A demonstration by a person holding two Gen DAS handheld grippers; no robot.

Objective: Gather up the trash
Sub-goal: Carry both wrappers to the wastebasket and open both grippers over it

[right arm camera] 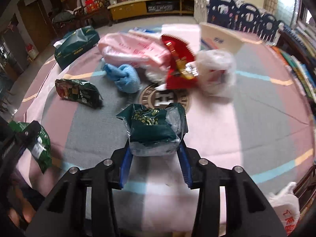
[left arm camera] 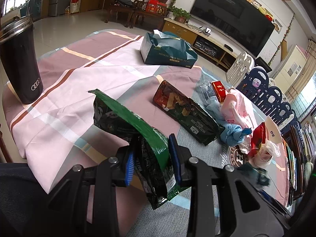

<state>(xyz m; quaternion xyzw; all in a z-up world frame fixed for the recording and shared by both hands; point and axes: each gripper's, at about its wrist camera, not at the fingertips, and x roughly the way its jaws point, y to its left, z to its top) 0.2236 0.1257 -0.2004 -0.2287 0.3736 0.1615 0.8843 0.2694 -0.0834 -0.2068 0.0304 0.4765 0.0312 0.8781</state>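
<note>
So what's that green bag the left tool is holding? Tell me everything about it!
The green bag is a crinkly, shiny snack wrapper, bright green on one face and black with white print on the other. It looks flattened and probably empty. The left tool is shut on its lower part, blue pads pressing both sides, so it seems lifted off the tablecloth, its top end tilting away to the left. The right camera shows it too, at the left edge in that same tool. Nothing else touches it.

Big TV, wood chairs, tile floor
</note>
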